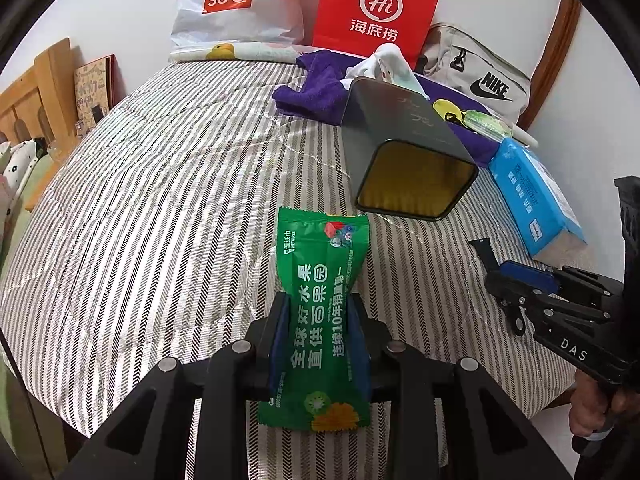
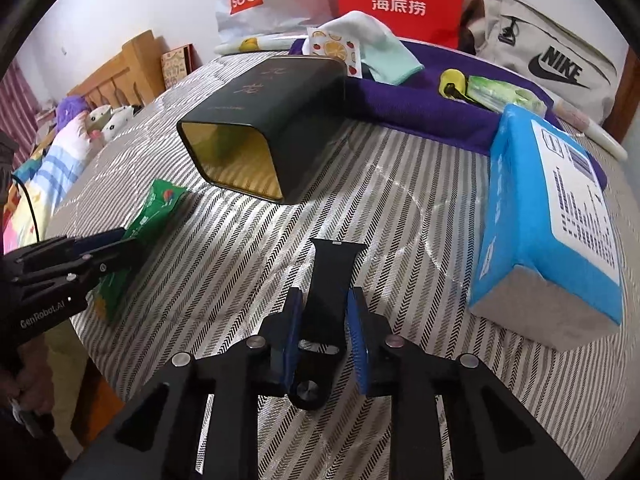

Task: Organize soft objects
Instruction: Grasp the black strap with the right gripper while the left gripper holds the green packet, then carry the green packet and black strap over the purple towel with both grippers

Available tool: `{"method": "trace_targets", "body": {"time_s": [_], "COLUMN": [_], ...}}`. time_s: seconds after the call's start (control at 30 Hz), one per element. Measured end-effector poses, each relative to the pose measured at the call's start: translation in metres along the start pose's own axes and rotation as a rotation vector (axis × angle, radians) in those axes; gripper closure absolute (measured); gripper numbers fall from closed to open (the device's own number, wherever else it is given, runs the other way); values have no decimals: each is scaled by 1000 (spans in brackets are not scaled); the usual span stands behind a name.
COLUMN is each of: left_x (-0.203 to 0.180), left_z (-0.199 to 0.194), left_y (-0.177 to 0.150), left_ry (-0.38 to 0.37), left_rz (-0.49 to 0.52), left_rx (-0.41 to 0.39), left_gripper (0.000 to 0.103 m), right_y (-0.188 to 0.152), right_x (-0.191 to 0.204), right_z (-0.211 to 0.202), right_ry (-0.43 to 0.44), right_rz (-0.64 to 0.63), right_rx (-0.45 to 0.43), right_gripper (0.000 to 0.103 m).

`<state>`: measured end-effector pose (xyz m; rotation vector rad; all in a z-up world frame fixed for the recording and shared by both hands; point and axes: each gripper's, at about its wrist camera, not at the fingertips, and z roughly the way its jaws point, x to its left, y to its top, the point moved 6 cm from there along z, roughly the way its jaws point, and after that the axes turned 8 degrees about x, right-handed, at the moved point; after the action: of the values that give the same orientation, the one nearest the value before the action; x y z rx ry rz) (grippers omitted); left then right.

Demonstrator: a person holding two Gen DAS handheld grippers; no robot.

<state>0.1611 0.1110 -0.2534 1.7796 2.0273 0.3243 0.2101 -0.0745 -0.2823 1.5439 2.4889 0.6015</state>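
Observation:
A green wet-wipes packet (image 1: 316,248) sticks out forward over the striped bed quilt (image 1: 160,200), and my left gripper (image 1: 318,300) is shut on its middle. The right wrist view shows that gripper (image 2: 120,244) at the left with the packet (image 2: 156,208) in it. My right gripper (image 2: 326,296) is shut on a black watch strap (image 2: 332,268) that points forward between its blue pads. From the left wrist view it (image 1: 504,268) is at the right, with the strap (image 1: 482,250) poking out. A dark tin box (image 1: 400,128) lies on its side ahead, its open gold mouth facing me.
A blue tissue pack (image 2: 532,216) lies right of the tin (image 2: 272,100). Behind it a purple towel (image 2: 400,100) carries small cloths and packets. A red paper bag (image 1: 376,8), a white Miniso bag (image 1: 228,4) and a grey Nike bag (image 1: 480,76) stand at the wall. The bed's edge is near me.

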Motion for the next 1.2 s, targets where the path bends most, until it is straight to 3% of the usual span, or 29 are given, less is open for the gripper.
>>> {"method": "trace_targets", "body": {"time_s": [0.13,0.2,0.47,1.0,1.2], "left_x": [-1,-2,-4,-33,-49], "left_z": [0,0,-4,-39,-56], "left_y": [0,0,1,10,20], "left_ry": [7,9,1,-5,-37], "left_rz": [1,2,-14,25,35], "left_rx": [4,4,11,-34,-51], "left_gripper": [75,76,76,77,77], "right_y": [2,2,-7,-51,-52], "right_x": [4,5,-3,-50,-65], "right_z": [2,2,-8,-70,-98], "right_ry": [-4,-34,37,21,19], "right_rz": [-5,-24,-7,46,59], "right_rx": [-35,-50,-33,-99,-148], "right_gripper": [74,81,82,82,82]}}
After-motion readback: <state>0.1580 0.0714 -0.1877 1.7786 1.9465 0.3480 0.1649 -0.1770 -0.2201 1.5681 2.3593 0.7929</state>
